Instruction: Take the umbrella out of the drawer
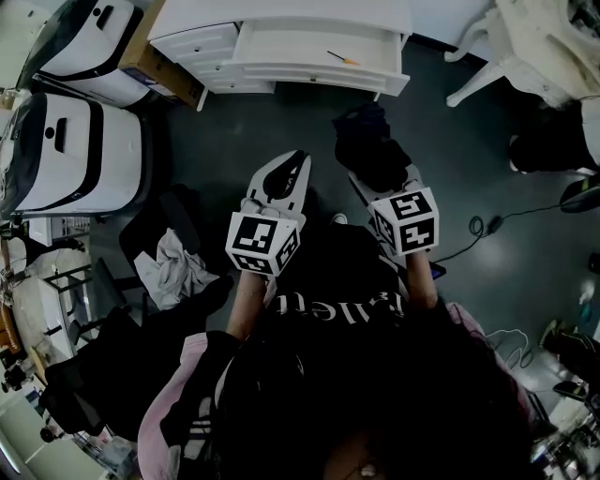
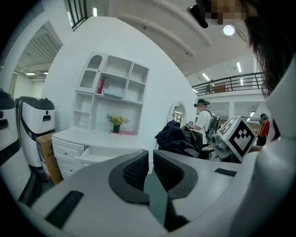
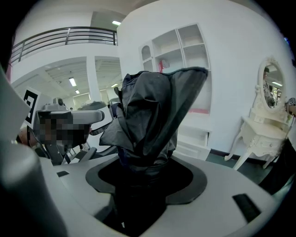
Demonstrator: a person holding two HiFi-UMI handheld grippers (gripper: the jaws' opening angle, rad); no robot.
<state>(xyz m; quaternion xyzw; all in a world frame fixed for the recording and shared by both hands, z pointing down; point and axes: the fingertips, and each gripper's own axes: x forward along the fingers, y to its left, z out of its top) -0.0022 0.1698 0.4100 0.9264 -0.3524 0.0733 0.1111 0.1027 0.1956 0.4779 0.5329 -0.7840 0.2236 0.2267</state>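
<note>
Dark, matte fabric makes up the folded umbrella (image 1: 370, 141), its cloth bunched in loose, crumpled pleats. It is clear of the furniture, above the dark grey floor (image 1: 234, 141). The right gripper (image 1: 382, 183) is clamped on its lower end. In the right gripper view the right gripper (image 3: 148, 162) has both black pads pressed against the gathered cloth, and the umbrella (image 3: 148, 120) rises from them in a ragged cone.

The left gripper (image 1: 295, 164) carries nothing. In its own view the left gripper (image 2: 150, 169) has its 2 ribbed black pads drawn nearly together, with only a thin slit between them.

White serif lettering (image 1: 337, 305) runs across the person's black top. It appears upside down, and only "allet" can be read.

Ahead stands a white painted dresser (image 1: 281, 14) with panelled fronts and small round knobs. Its wide drawer (image 1: 319, 52) is pulled open. On the drawer's bare white bottom lies 1 thin stick with an orange tip (image 1: 341, 58). A brown cardboard box (image 1: 155, 66) sits just beside the dresser.
</note>
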